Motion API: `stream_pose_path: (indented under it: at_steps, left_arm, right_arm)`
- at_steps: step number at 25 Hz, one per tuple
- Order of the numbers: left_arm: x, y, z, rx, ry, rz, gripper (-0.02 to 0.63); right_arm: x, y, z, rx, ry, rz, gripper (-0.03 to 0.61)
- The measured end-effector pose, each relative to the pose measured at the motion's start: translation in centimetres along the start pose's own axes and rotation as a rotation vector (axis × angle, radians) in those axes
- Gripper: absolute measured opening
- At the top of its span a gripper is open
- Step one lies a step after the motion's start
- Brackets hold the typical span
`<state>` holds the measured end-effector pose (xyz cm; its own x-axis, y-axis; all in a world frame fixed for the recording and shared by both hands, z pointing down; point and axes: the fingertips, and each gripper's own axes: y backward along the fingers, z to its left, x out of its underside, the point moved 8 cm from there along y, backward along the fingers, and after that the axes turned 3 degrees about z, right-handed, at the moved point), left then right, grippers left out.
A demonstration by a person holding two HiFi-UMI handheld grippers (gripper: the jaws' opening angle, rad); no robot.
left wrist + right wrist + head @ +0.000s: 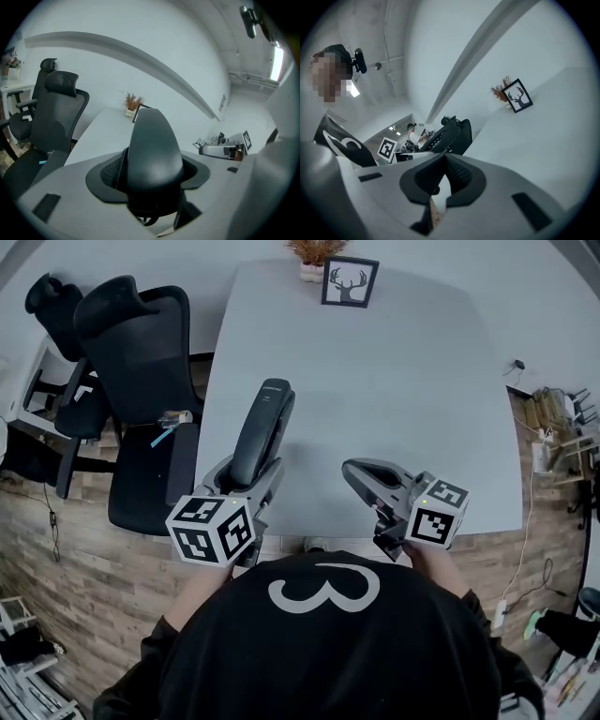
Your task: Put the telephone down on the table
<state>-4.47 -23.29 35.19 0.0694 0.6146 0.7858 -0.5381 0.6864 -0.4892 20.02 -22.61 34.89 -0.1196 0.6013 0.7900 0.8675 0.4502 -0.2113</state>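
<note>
The left gripper point(249, 478) is pinching the phone point(262, 430) by its near end. The phone is pointing forward over the near part of the table point(403, 390), and I think it is not resting there yet. The right gripper point(360, 474) is hovering beside it, jaws pressed together and empty. For a good placing, I would lower the phone slowly, lay it flat away from the edge, and spread the jaws only once it is lying steady.

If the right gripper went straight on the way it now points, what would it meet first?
The right gripper would most likely meet the telephone, held by the left gripper directly ahead; a black chair stands behind. Depth is unclear.
</note>
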Motion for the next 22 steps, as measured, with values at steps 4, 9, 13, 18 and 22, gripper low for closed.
stream_pose_path:
  at_steps: [4,9,13,18,22]
  left_arm:
    - [-0.2,-1.3,0.6,-0.047,0.007,-0.013,0.29]
    - [0.2,-2.7,1.4,-0.101,0.019,-0.009,0.29]
    - [0.8,-3.8,2.1,-0.135,0.019,-0.002,0.29]
    - [2.6,-5.3,3.2,-0.186,0.026,0.026,0.29]
    - [4.1,-6.5,4.2,-0.218,0.024,0.06,0.29]
  right_arm:
    - [-0.7,-0.6,-1.7,-0.024,0.004,0.021,0.008]
    - [-0.9,-0.6,-2.9,-0.034,-0.008,0.034,0.008]
    - [-0.6,-0.5,-3.5,-0.031,-0.015,0.046,0.008]
    - [0.1,-0.5,-4.1,-0.025,-0.031,0.059,0.008]
    - [0.3,-0.5,-4.3,-0.022,-0.039,0.069,0.008]
